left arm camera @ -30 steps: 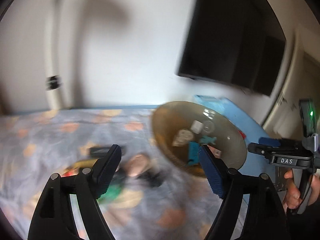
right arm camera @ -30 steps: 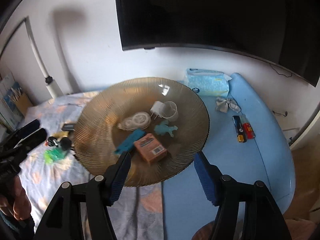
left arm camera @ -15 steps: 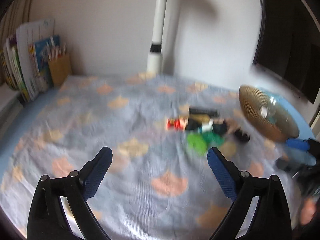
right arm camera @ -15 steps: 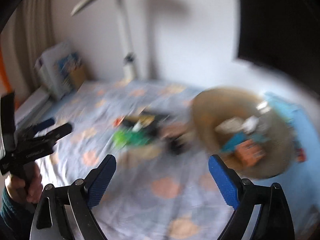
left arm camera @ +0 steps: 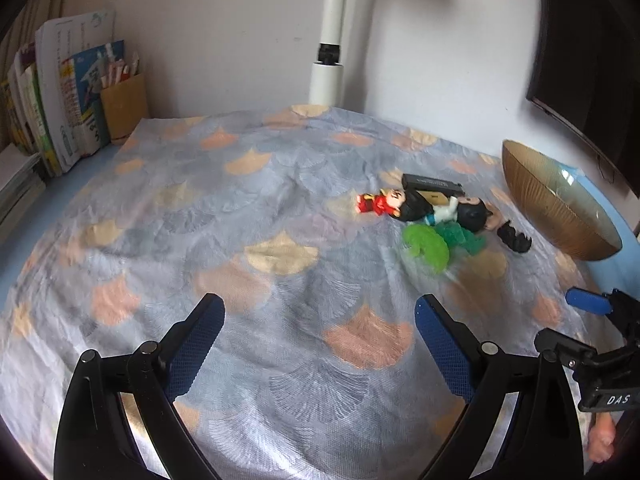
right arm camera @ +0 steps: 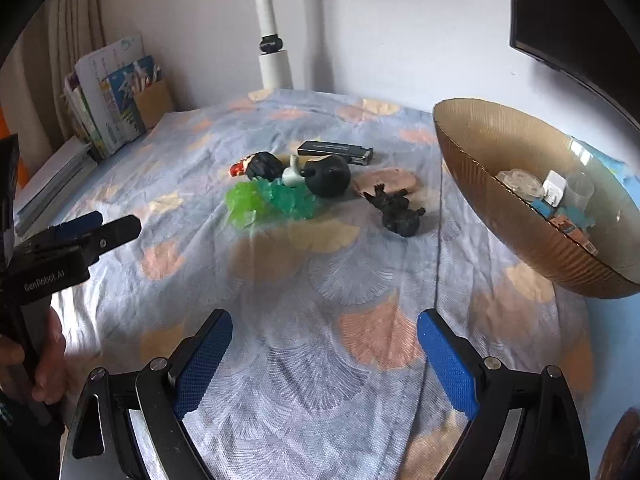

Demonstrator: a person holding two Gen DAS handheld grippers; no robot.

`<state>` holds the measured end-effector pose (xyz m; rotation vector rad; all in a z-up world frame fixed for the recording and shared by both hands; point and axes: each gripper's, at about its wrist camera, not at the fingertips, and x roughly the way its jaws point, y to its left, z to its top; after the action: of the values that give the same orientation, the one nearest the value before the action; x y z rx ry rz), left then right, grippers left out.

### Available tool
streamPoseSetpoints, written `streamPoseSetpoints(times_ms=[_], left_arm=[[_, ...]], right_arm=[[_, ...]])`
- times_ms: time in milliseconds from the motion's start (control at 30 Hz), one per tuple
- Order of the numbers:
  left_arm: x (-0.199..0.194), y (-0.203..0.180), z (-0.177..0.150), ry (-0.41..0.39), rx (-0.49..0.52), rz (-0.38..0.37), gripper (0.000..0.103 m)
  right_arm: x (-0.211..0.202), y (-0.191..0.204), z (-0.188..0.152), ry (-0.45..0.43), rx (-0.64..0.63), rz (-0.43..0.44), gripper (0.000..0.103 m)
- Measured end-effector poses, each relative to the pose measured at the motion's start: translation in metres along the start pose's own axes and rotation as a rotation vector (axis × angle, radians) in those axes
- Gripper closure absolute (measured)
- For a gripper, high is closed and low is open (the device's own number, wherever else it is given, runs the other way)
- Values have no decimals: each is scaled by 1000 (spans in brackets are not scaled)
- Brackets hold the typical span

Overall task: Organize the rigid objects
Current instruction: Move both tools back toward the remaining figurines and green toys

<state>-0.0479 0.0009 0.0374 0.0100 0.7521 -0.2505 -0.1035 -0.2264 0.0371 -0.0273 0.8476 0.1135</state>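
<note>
Visibly, left gripper (left arm camera: 319, 344) marked "GenRobot.AI", right gripper (right arm camera: 325, 354) marked "DAS", both wide apart, holding nothing

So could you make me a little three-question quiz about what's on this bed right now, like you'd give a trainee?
1. True or false: the brown bowl is empty.
2. Which toy lies nearest the bowl?
A. the small black figure
B. the green toys
C. the red-dressed figure
3. Fill in: neither the left gripper nor the right gripper holds anything; both stand ____ above the patterned cloth.

Key:
1. False: several small things already lie in it.
2. A
3. open
</note>
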Motion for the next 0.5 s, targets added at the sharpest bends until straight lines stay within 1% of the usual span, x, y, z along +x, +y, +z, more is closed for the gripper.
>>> streamPoseSetpoints(times_ms=[167, 233, 300, 333, 367, 400, 467, 500], left_arm=[[2, -6, 0, 14, 31, 5, 7], [2, -8, 3, 37, 45, -10, 7], [0, -10, 10, 59, 56, -47, 8], [-2, -13, 16, 59, 64, -68, 8], [-5, -16, 21, 56, 78, -93, 8], [-6, -20, 27, 56, 98, -117, 8], [-4, -32, 37, 63, 148, -166, 8], [0, -38, 41, 77, 175, -192, 9]], right_arm=[[-1, 2, -1, 7, -5, -6, 10], [-2, 2, -1, 13, -6, -11, 10], [2, 2, 4, 51, 2, 5, 12], [4, 1, 8, 77, 12, 28, 17], [4, 1, 14, 111, 24, 65, 19], [2, 2, 22, 126, 32, 93, 22], [-2, 4, 37, 127, 41, 125, 25], [-3, 5, 45, 125, 38, 129, 29]])
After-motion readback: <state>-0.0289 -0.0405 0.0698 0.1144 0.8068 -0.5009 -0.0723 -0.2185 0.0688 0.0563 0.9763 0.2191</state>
